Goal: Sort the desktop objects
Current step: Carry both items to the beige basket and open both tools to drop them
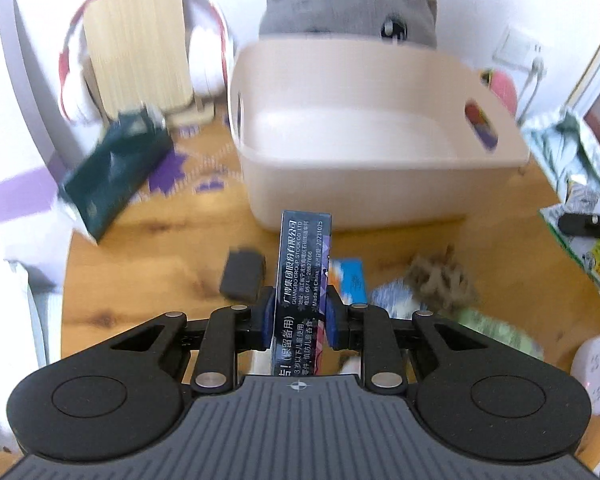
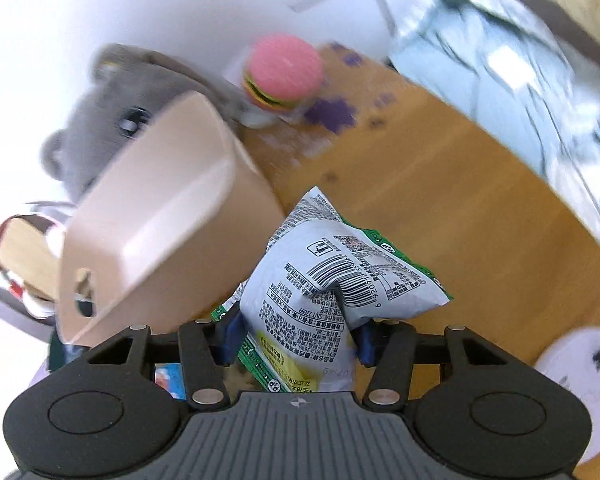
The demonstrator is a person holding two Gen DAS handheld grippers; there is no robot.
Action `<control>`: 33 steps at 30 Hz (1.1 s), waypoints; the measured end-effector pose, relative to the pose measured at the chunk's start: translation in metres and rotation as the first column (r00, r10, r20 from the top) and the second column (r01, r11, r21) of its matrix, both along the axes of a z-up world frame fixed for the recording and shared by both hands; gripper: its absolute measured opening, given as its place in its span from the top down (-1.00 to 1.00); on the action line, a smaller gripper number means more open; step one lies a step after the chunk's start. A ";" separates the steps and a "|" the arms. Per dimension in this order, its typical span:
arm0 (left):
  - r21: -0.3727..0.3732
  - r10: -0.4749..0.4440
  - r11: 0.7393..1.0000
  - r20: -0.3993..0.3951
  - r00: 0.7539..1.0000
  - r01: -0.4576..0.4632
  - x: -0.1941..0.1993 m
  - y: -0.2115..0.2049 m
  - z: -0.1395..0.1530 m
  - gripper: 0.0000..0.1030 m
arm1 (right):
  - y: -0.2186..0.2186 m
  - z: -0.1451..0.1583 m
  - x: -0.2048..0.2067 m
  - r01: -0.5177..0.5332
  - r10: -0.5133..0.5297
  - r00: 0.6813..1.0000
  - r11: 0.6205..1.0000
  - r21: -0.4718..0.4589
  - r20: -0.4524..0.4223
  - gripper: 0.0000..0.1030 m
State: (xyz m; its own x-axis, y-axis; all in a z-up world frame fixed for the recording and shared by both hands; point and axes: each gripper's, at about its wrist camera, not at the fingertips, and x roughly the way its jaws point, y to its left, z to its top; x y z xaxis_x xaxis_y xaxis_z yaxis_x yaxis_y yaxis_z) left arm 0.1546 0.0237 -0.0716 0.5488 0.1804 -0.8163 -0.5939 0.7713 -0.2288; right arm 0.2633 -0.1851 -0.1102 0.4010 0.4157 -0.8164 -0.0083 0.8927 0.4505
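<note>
My left gripper (image 1: 298, 314) is shut on a narrow dark blue box (image 1: 302, 268) with white print, held upright above the wooden table, just in front of the beige storage bin (image 1: 380, 196). The bin looks empty inside. My right gripper (image 2: 296, 338) is shut on a grey and green snack packet (image 2: 324, 276), lifted above the table to the right of the bin (image 2: 160, 216). The packet also shows at the right edge of the left wrist view (image 1: 580, 200).
On the table lie a small black block (image 1: 242, 274), a blue card (image 1: 350, 280), a brown fluffy thing (image 1: 440, 276), a dark green box (image 1: 112, 176), a silver bag (image 2: 512, 92) and a burger toy (image 2: 282, 72). A grey plush (image 1: 352, 4) sits behind the bin. White headphones (image 1: 204, 56) hang on a wooden stand.
</note>
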 end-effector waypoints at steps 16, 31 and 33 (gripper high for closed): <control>0.112 0.044 0.992 0.152 0.987 -0.061 0.098 0.074 0.055 0.51 | 0.073 0.052 0.048 -0.170 0.143 0.952 0.982 0.080 0.271 0.01; 0.067 -0.001 0.998 -0.033 0.999 0.003 0.176 0.097 -0.010 0.54 | 0.150 0.001 0.097 -0.280 0.299 0.938 0.952 -0.126 0.176 0.01; 0.050 -0.010 0.999 -0.066 0.998 0.013 0.182 0.098 -0.022 0.54 | 0.155 -0.008 0.100 -0.289 0.313 0.937 0.945 -0.155 0.159 0.01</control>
State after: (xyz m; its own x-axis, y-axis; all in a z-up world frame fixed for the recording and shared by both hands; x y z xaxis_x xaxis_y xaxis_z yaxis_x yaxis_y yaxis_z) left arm 0.3367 0.1213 -0.0932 0.4969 0.2162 -0.8405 -0.5973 0.7878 -0.1504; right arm 0.3632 -0.0299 -0.1178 0.4171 0.4369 -0.7970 -0.3553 0.8855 0.2995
